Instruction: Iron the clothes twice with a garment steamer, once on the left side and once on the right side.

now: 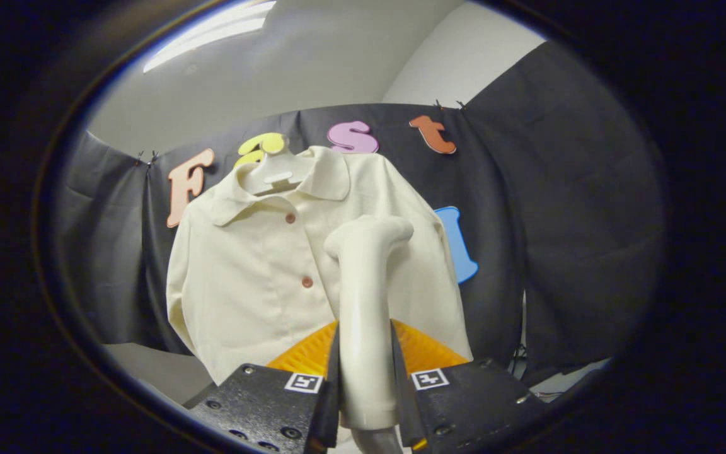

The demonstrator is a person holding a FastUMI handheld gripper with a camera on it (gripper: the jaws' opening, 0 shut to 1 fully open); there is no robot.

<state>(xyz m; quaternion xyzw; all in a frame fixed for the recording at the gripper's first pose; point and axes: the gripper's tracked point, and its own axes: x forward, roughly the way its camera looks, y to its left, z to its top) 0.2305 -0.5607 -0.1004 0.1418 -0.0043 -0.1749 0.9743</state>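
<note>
My tool [366,384] is clenching the cream garment steamer [363,302] upright by its handle, its head nearing the buttoned cream shirt [256,271] hanging on a hanger [275,173] just beyond.

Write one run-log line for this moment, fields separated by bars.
hand-held gripper: shut on steamer | steamer head: in front of shirt, contact unclear | shirt: on hanger

No readable text or labels.

Steamer [363,302] between the tongs [366,378], shirt [256,271] beyond.
</note>
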